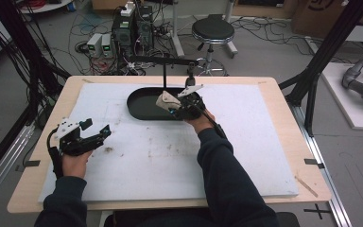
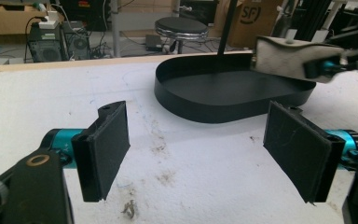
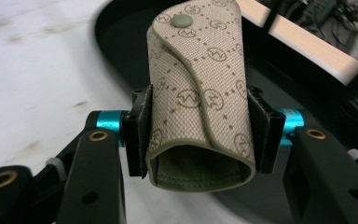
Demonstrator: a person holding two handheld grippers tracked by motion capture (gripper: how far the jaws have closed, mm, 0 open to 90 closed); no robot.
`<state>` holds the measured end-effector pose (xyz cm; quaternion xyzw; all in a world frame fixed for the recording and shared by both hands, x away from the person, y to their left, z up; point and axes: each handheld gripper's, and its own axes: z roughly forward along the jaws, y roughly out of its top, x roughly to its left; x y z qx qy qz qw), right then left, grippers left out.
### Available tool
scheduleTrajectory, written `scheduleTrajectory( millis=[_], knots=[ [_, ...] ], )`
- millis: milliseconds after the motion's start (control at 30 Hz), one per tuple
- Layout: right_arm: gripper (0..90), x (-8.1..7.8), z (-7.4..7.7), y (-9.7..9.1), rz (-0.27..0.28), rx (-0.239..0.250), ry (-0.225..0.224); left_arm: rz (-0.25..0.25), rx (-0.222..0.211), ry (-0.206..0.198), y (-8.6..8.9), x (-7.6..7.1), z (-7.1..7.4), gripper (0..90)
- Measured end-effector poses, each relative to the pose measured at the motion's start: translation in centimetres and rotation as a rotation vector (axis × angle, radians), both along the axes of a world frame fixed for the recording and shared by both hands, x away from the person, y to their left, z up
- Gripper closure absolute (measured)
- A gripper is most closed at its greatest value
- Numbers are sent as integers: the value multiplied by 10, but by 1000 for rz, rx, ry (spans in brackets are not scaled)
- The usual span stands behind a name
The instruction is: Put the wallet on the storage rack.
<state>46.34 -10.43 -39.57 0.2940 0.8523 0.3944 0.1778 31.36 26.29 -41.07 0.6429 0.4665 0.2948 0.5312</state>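
Note:
A beige patterned pouch (image 3: 198, 93) with a snap flap is clamped between the pads of my right gripper (image 3: 200, 128). In the high view the right gripper (image 1: 178, 105) holds the pouch (image 1: 167, 100) over the near right part of a black oval tray (image 1: 144, 103). The left gripper view shows the pouch (image 2: 286, 58) above the tray's (image 2: 200, 109) right end. My left gripper (image 1: 97, 128) rests at the table's left, jaws wide apart with nothing between them, and its pads (image 2: 107, 142) face each other over the stained white mat (image 2: 191, 172).
A thin black stand (image 1: 164, 71) rises behind the tray. The white mat (image 1: 170, 156) covers most of the wooden table (image 1: 283, 104). A black stool (image 1: 212, 32), computers and cables are on the floor beyond the far edge.

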Motion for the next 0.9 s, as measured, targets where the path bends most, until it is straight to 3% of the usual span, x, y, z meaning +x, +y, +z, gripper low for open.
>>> scheduleTrajectory(
  millis=[233,300,367,533,800,867,900],
  knots=[
    [479,36,-19,7,-93,-42,33,-11,3,2,-3,1,-1,222],
    [425,42,-23,10,-115,-52,38,-11,0,3,-3,1,-2,222],
    [374,43,-24,10,-141,-19,23,-14,1,3,-3,1,-2,222],
    [344,37,-15,4,-126,-49,11,-16,3,1,-2,1,-2,222],
    [362,11,26,-35,-105,18,-48,-22,5,-2,-4,0,-1,222],
    [356,1,32,-50,-100,45,-89,-25,1,-4,-4,0,-1,222],
    [329,-5,34,-58,-103,56,-87,-27,0,-5,-4,0,-1,222]
  ],
)
